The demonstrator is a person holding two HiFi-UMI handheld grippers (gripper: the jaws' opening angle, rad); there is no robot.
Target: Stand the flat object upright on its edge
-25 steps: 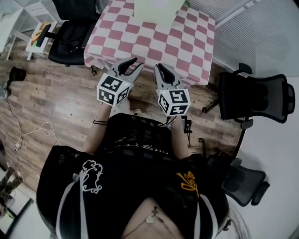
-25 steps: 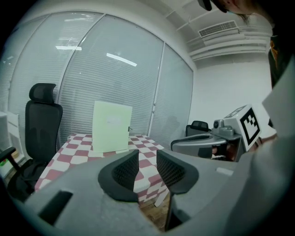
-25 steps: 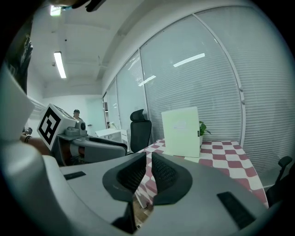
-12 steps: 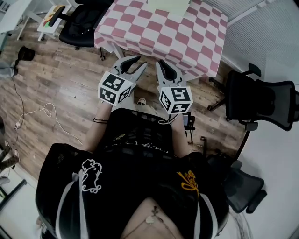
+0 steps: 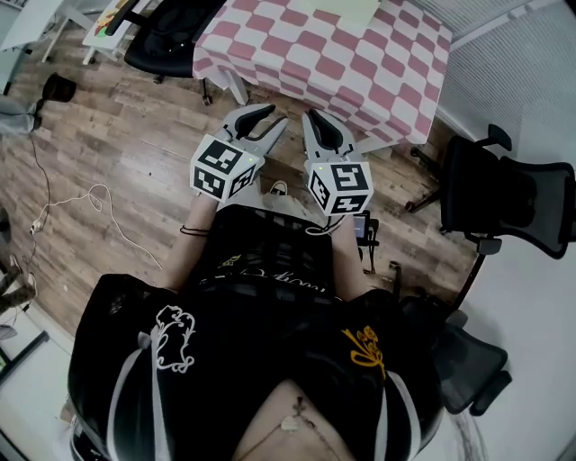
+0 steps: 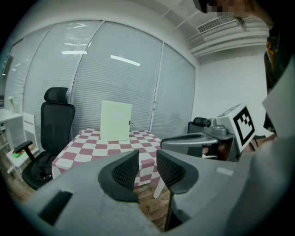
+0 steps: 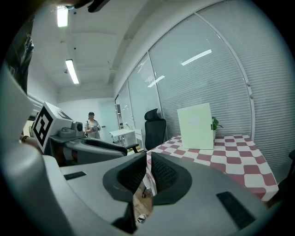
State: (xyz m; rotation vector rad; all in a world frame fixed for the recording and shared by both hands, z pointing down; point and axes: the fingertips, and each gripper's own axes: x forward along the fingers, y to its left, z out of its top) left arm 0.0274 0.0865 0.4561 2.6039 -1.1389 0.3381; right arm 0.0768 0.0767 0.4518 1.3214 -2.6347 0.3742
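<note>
A pale green flat panel (image 6: 116, 121) stands upright on a table with a pink-and-white checked cloth (image 5: 360, 63); the head view shows only its lower edge (image 5: 346, 7). I hold both grippers side by side over the wooden floor, short of the table. My left gripper (image 5: 267, 115) is open, with a narrow empty gap between its pads (image 6: 147, 166). My right gripper (image 5: 317, 117) is shut with nothing in it (image 7: 148, 173). The panel (image 7: 196, 120) is well ahead of both.
Black office chairs stand left of the table (image 5: 171, 40), at the right (image 5: 504, 194) and behind me (image 5: 468, 360). A white cable (image 5: 90, 207) lies on the floor to the left. Another person (image 7: 92, 126) stands far off beside a white desk.
The head view has shifted, so the table and chairs have slid to the right in it. Both grippers keep the same pose in front of me.
</note>
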